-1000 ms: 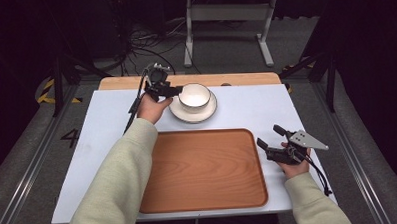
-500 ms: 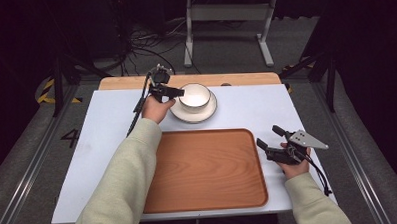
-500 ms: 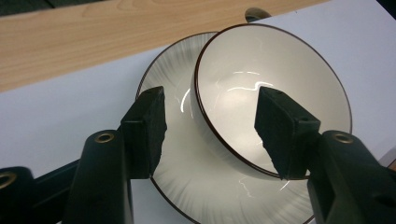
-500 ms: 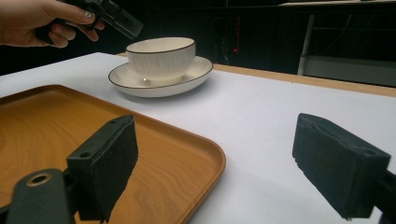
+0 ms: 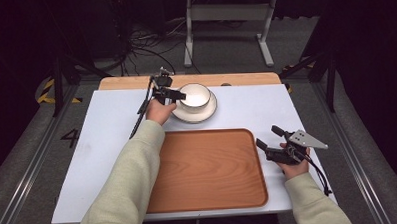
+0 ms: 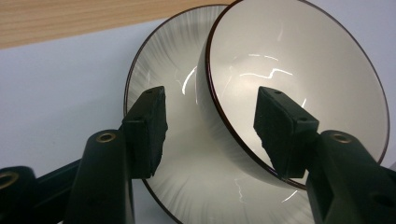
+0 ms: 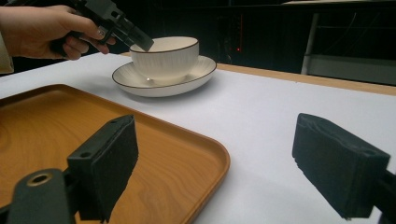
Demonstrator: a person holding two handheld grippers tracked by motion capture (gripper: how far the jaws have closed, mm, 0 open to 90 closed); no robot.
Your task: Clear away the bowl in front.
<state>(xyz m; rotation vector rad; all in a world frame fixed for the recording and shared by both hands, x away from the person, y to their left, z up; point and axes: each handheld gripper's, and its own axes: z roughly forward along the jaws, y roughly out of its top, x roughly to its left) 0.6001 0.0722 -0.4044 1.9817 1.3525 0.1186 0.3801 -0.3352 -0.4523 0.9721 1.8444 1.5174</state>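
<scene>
Bowl (image 5: 195, 96) upright, mouth upward

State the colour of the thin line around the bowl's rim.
Dark brown, on the cream-white bowl; the left gripper view shows it best.

The high view looks forward and down from above the person's side of the table (image 5: 246, 108), far enough back to take in the whole top and the floor beyond. The left gripper view sits very close over the bowl (image 6: 299, 79) and saucer (image 6: 187, 154), facing steeply down between its own jaws. The right gripper view lies low beside the tray (image 7: 154, 154), facing level across the table toward the far bowl (image 7: 164, 56). All three share the bowl and saucer.
</scene>
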